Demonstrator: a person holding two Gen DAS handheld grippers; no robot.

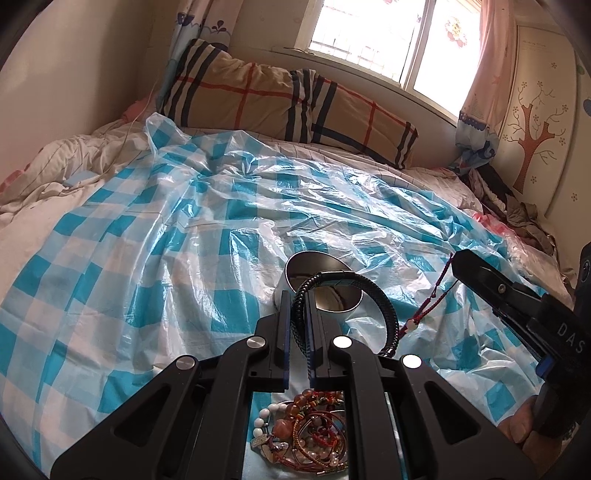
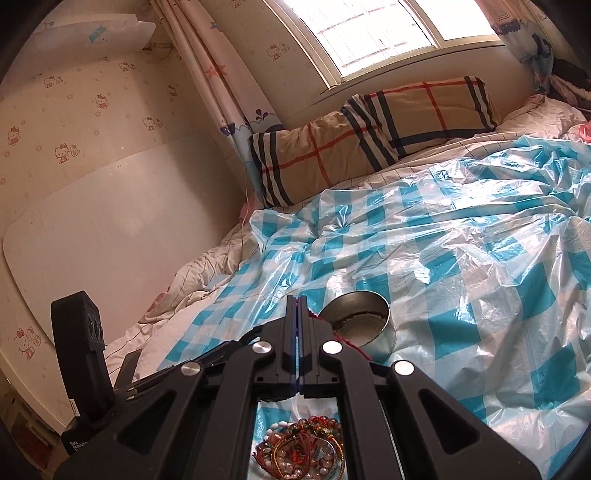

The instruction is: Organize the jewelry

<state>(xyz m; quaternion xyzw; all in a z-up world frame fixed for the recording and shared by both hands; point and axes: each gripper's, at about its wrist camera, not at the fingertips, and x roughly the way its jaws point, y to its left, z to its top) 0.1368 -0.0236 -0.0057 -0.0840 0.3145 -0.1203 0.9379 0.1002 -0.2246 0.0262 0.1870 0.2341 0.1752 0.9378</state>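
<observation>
A bed (image 1: 92, 258) is filling both views, lying under a crinkled blue-and-white checked plastic sheet (image 1: 207, 229), with two plaid pillows (image 1: 280, 99) leaning against the wall below a bright window (image 1: 373, 33).

Near the front edge of the sheet a round metal tin (image 1: 306, 264) is sitting open and tilted; the right wrist view is showing its pale inside.

The left claw (image 1: 296, 295) is pinching a black braided bracelet (image 1: 384, 306), its fingers pressed against the cord on both sides. The loop is hanging in front of the tin's mouth and curving off to the right.

The right claw (image 2: 297, 301) is reaching in from the right, its fingers pressed together on a thin red string bracelet (image 1: 424, 314), which is dangling from the tip just beside the black loop.

Below both claws a pile of bead and cord bracelets (image 1: 306, 432), red, pink, amber and white, is lying on the sheet, well in front of the tin.
</observation>
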